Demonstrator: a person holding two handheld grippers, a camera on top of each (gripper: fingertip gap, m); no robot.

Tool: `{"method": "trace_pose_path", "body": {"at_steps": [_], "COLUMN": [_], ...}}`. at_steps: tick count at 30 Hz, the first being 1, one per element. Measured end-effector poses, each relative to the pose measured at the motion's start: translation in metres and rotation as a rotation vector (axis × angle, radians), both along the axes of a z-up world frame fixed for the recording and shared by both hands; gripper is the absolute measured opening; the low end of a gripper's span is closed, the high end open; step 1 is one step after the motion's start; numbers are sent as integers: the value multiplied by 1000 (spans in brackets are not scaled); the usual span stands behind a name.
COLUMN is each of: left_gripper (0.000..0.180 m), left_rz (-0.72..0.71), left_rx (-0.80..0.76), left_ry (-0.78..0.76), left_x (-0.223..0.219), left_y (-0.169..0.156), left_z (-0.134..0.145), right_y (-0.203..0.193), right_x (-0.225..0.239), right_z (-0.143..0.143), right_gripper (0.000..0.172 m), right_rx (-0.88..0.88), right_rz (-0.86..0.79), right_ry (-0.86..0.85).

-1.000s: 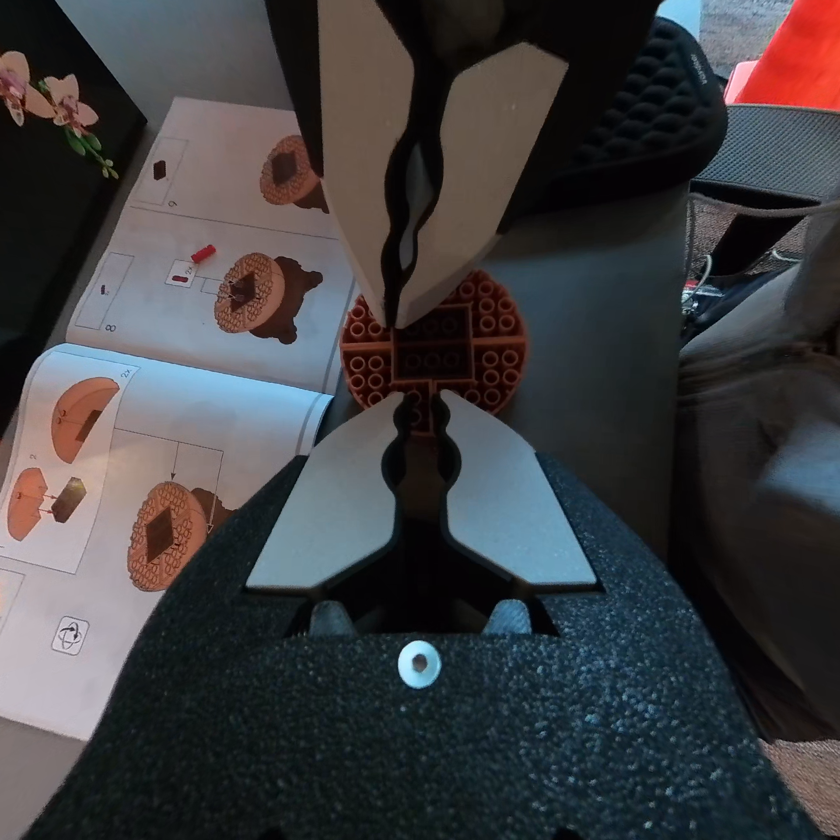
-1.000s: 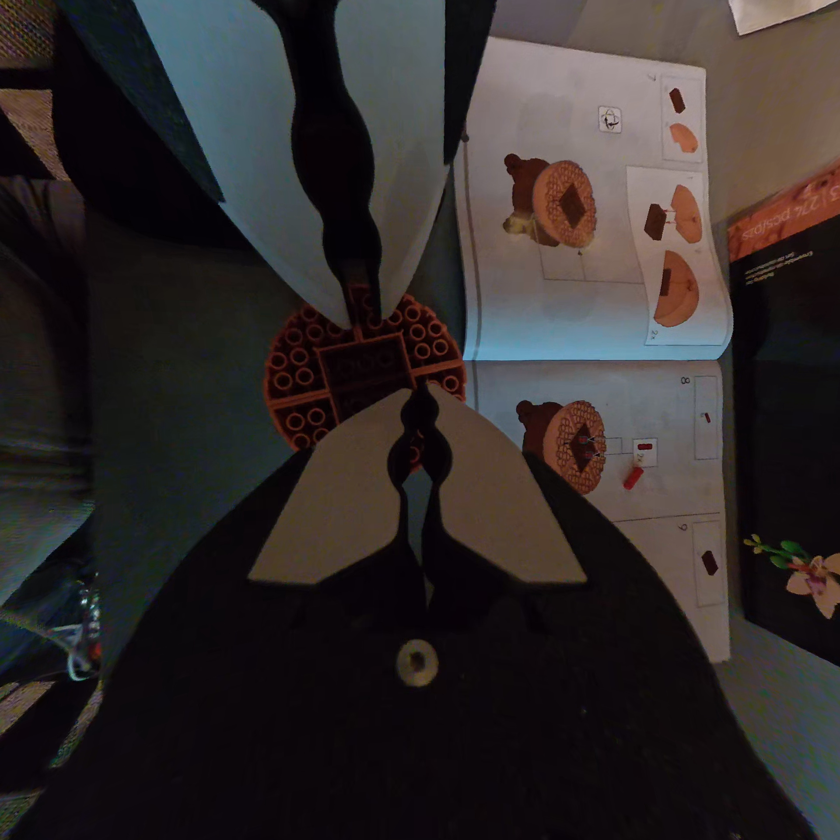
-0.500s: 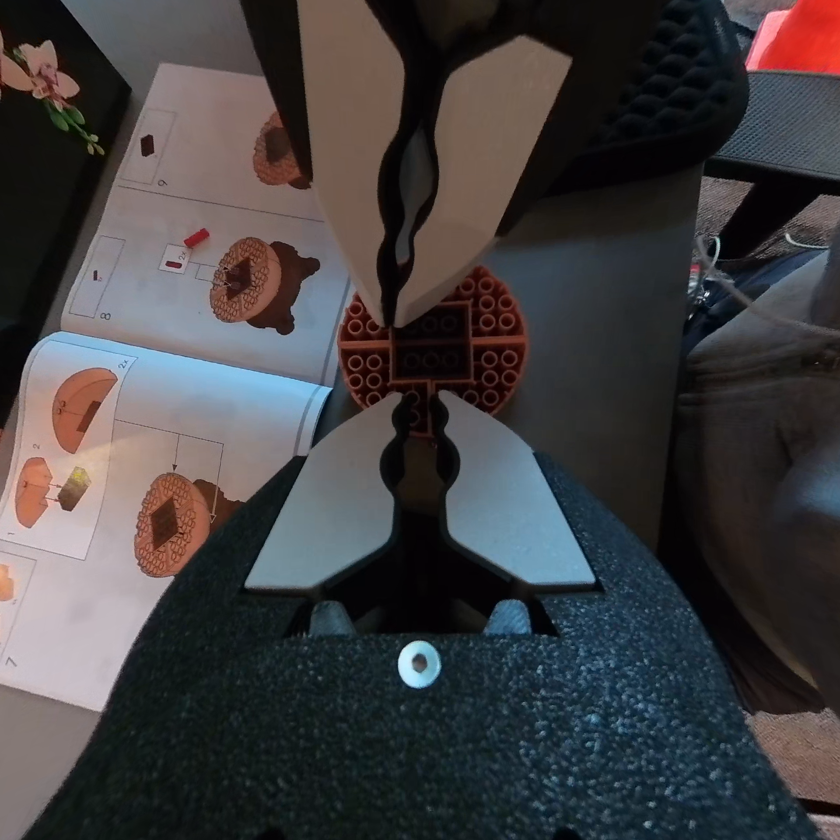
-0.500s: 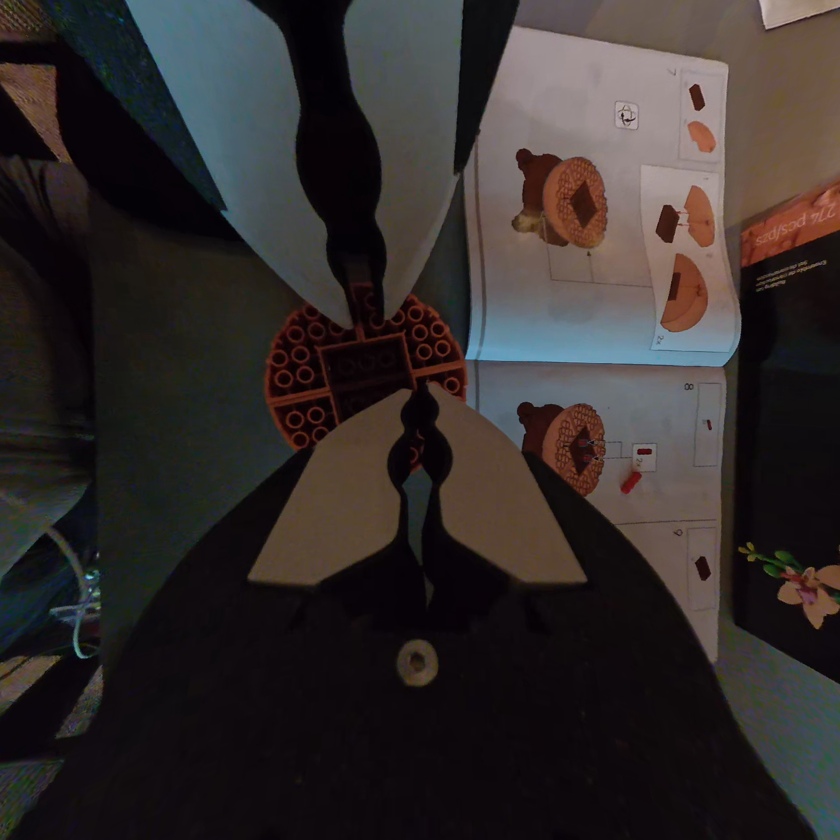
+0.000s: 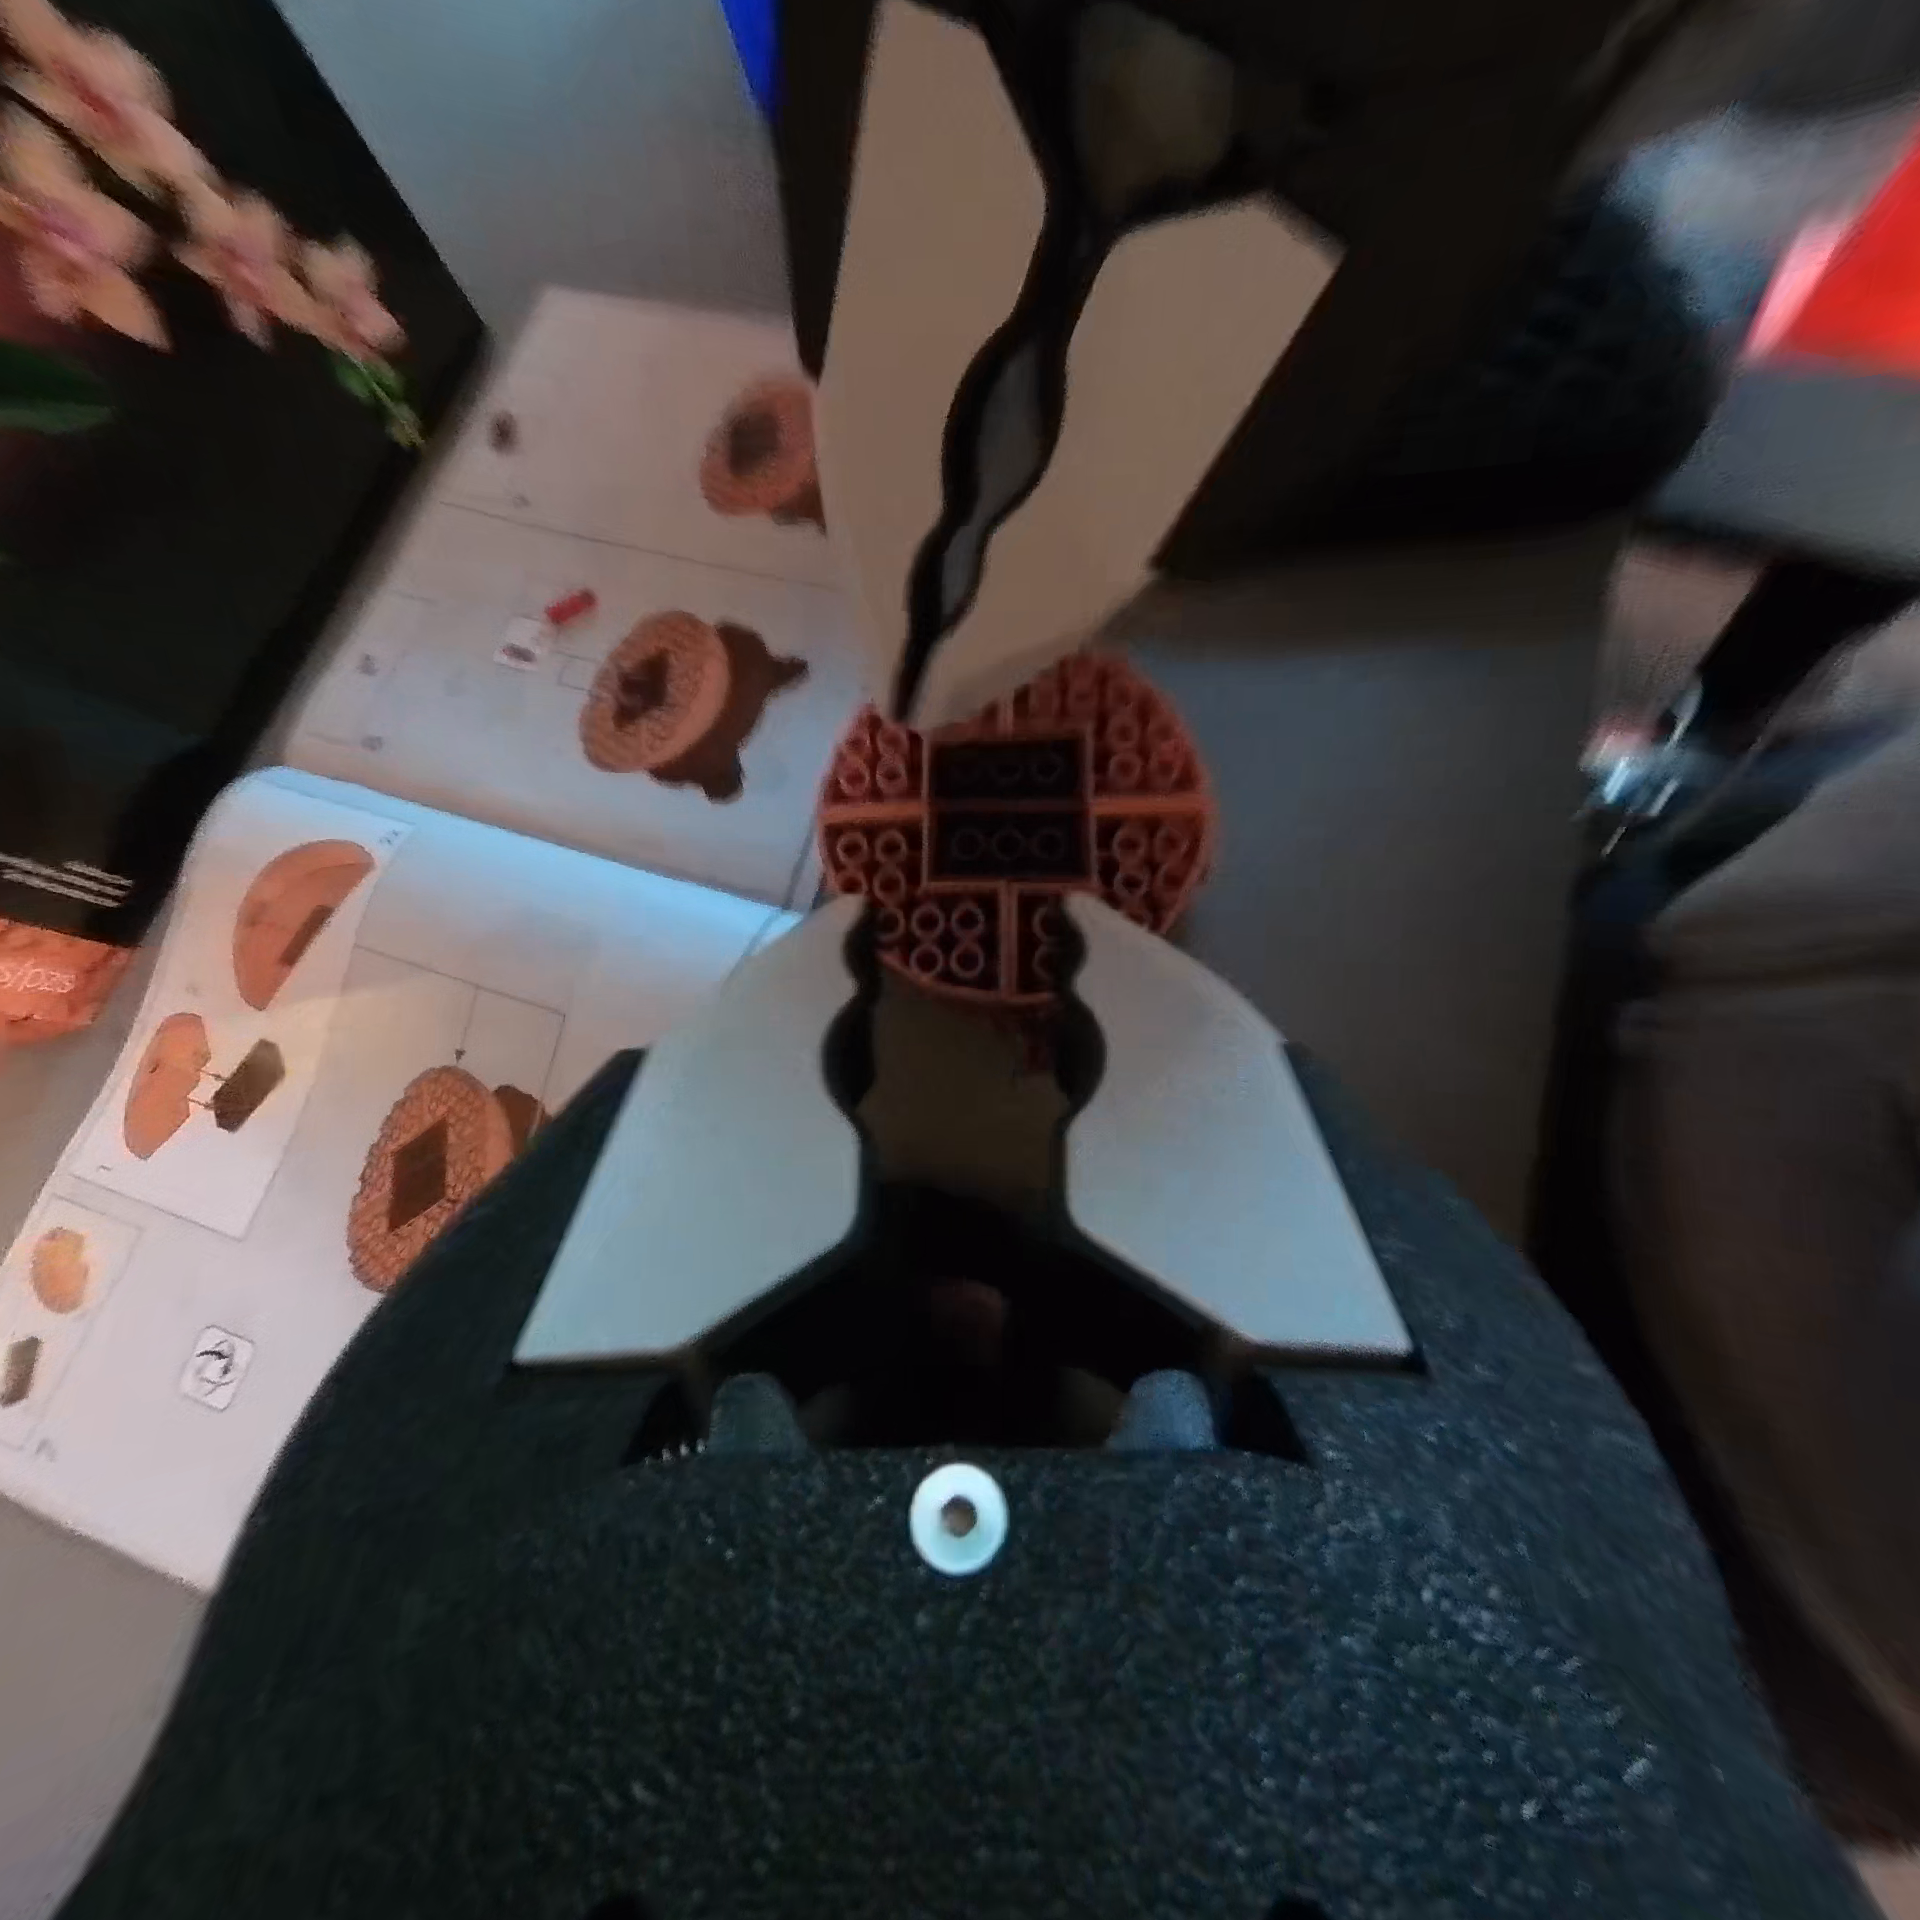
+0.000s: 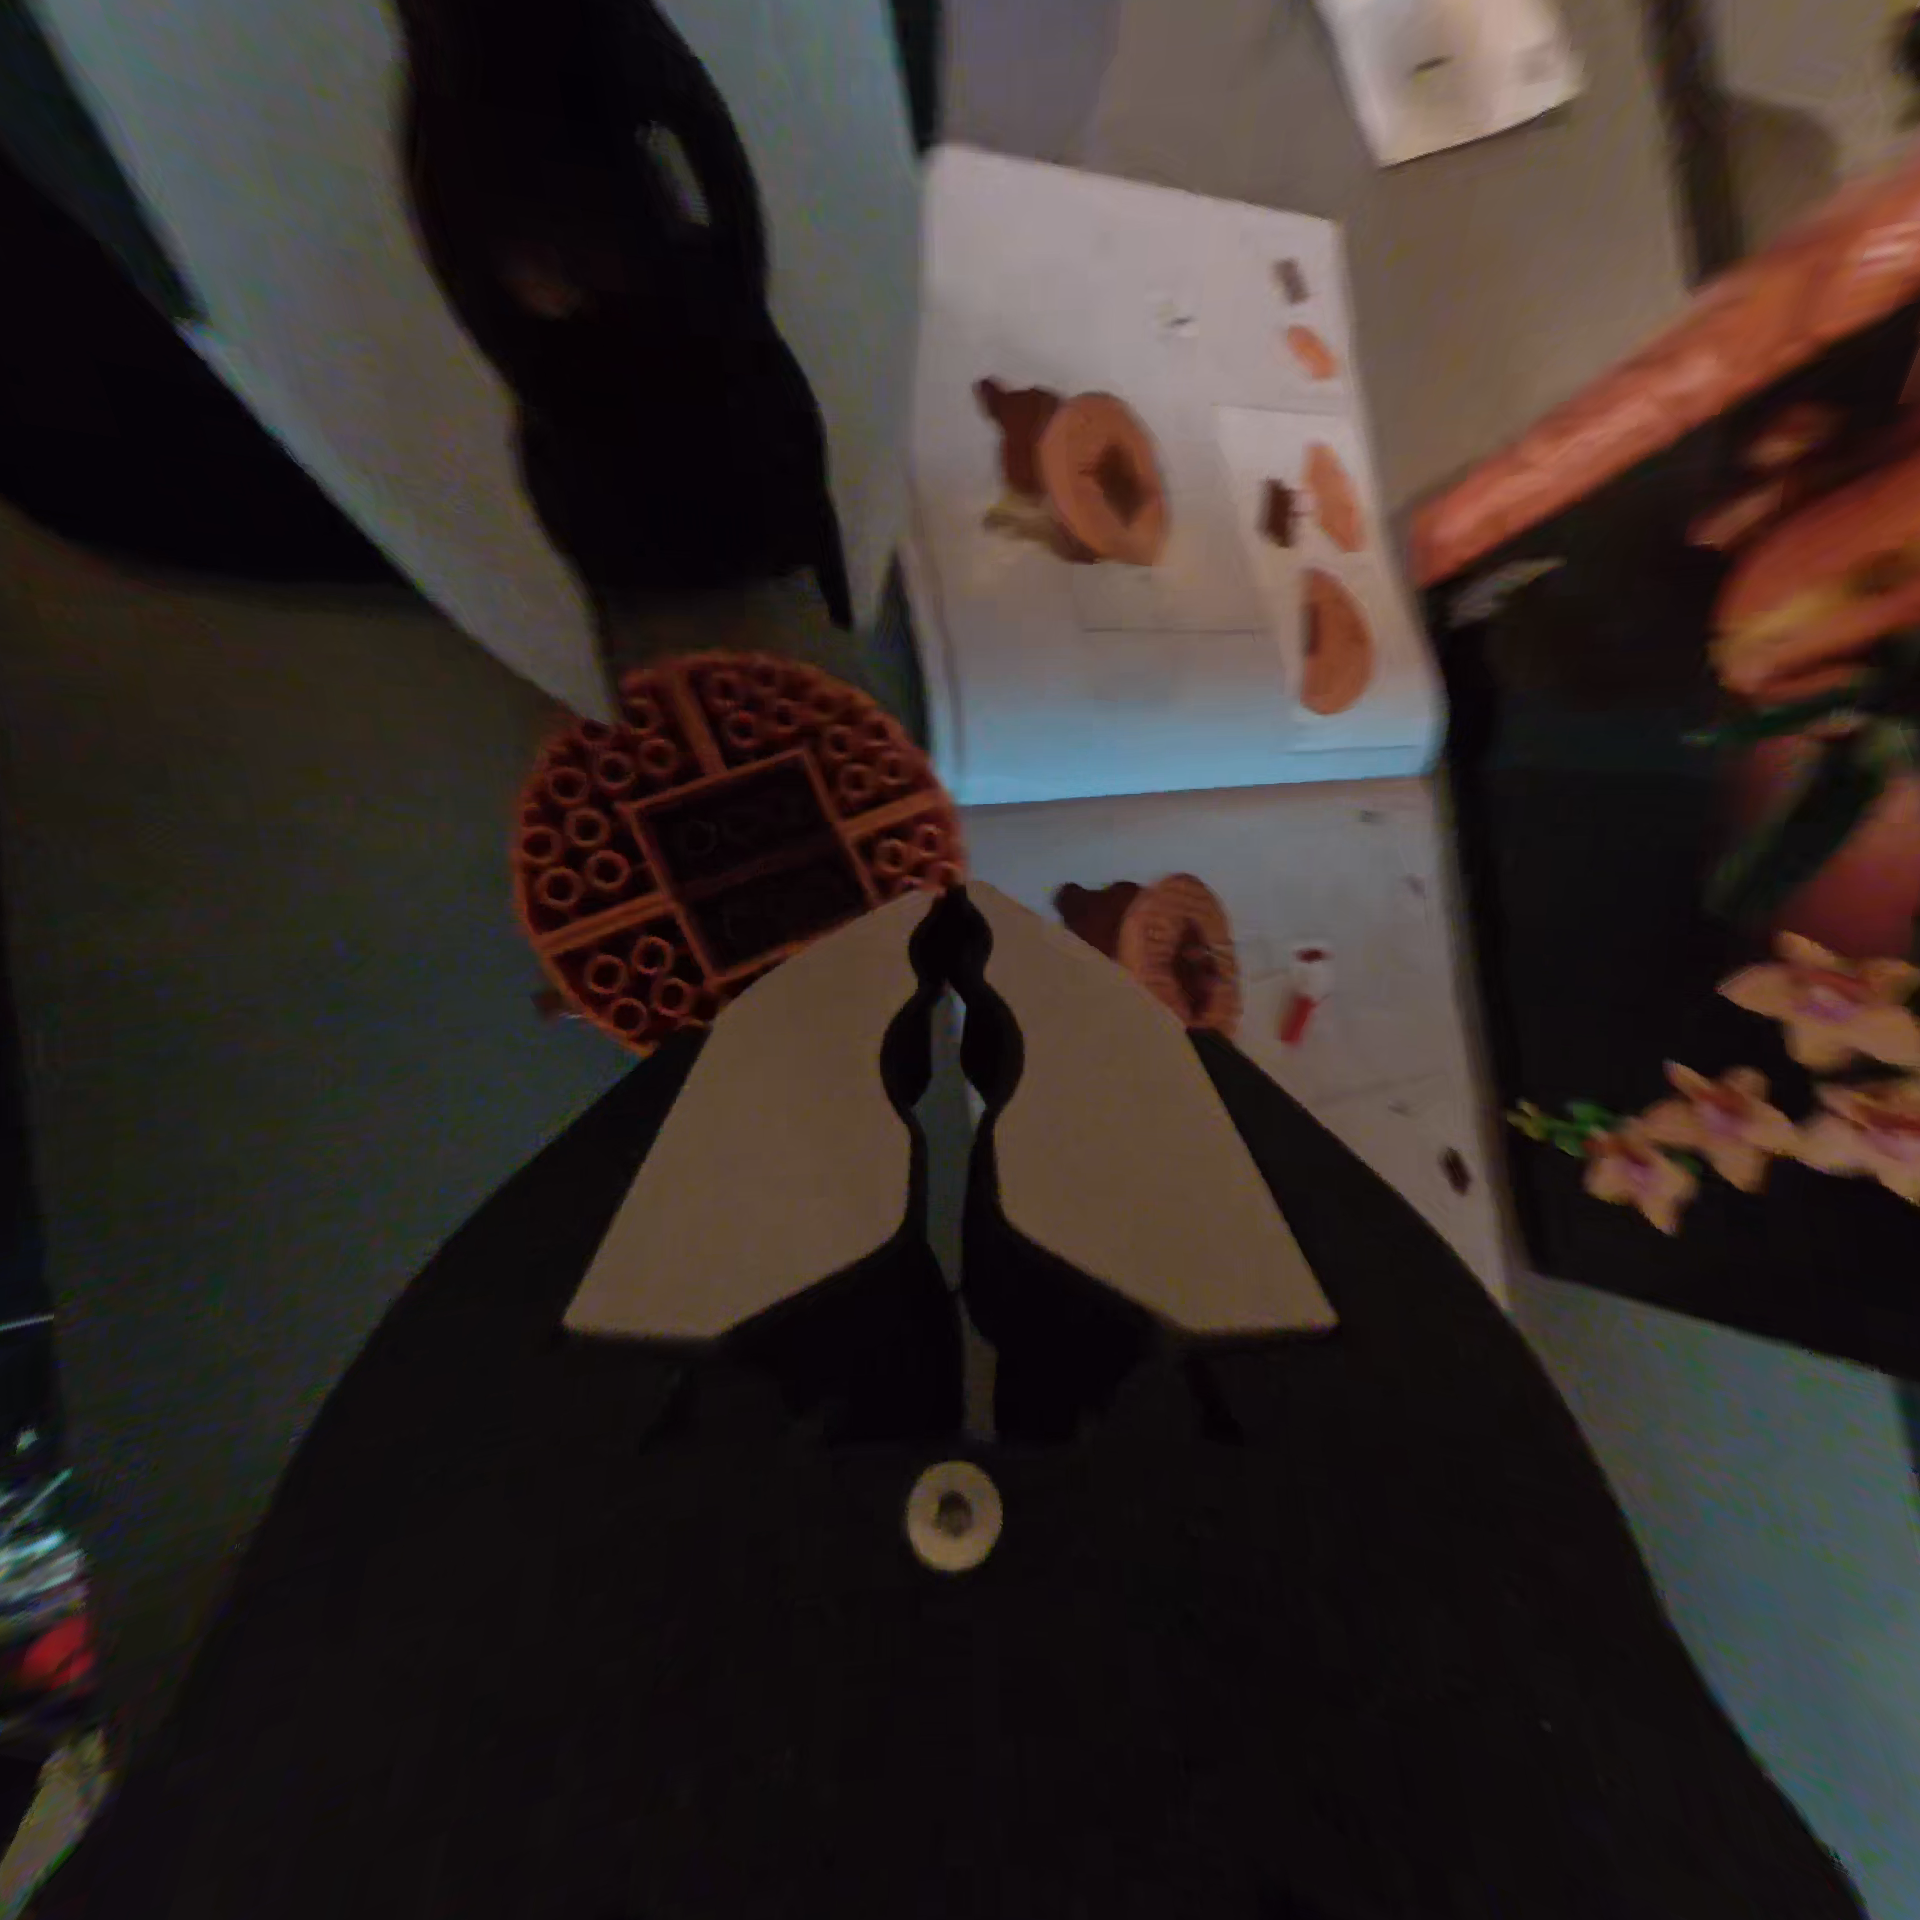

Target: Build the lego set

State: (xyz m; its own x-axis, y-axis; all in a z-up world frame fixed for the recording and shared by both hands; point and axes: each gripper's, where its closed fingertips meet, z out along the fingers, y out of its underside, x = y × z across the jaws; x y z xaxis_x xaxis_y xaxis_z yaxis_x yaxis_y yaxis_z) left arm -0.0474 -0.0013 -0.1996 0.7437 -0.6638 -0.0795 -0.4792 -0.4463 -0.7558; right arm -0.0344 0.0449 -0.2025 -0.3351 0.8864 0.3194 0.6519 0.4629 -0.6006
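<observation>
Since half a second ago the left tool [image 5: 961, 914] has spread its fingers from a narrow pinch to a wide stance. The near rim of the round orange brick disc [image 5: 1013, 821] now stands between them, and no squeeze on it shows. Straight ahead of the left tool, the right tool [image 6: 951, 904] is closed tight, its tips meeting on the disc's far rim, so the disc appears to hang from that one pinch above the grey counter [image 5: 1351, 831].

The disc looks like hard, light plastic: stiff, smooth on its rim, and built of several pieces around a dark centre block, so it may pop apart if twisted. A thin edge grip lets it swing. Taking it across opposite rim points, or by the ribs between its tubes, looks steadier.

Left of the left tool an open instruction booklet [image 5: 582, 935] lies flat, with a black flower-printed box [image 5: 156, 520] beyond it.
</observation>
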Motion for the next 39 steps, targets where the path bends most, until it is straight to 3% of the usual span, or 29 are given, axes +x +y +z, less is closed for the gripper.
{"method": "trace_pose_path", "body": {"at_steps": [3,6,8,10,14,17,21,24,27,30,33,35,39], "left_gripper": [43,56,72,84,109,119,105,85,78,74,65,56,56], "left_rz": [68,94,109,126,187,248,296,257,196,148,132,140,112], "left_rx": [88,97,81,65,98,134,136,78,45,-3,-22,-28,-10], "left_ry": [-48,-65,-98,-101,-181,-246,-217,-123,-100,-116,-134,-143,-147], "left_x": [-13,-23,-24,-23,-17,-14,-7,-1,8,14,16,13,10], "left_y": [-5,-17,-23,-29,-31,-30,-26,-22,-16,-12,-8,-5,-3], "left_z": [23,24,15,4,3,7,-9,-27,-32,-36,-38,-37,-32], "right_y": [5,3,0,-1,-29,-38,-30,-26,-30,-29,-28,-27,-27], "right_x": [7,20,28,41,52,59,59,52,41,28,20,16,14], "right_z": [32,56,61,42,36,34,15,-10,-32,-44,-49,-50,-47], "right_gripper": [0,0,116,144,138,105,107,113,114,100,72,72,71], "right_rx": [-62,-189,-306,-417,-566,-589,-578,-556,-539,-480,-424,-385,-384], "right_rz": [-30,15,13,-18,98,163,127,130,163,175,154,141,106], "right_ry": [141,248,305,195,323,408,391,238,66,6,-13,1,4]}}
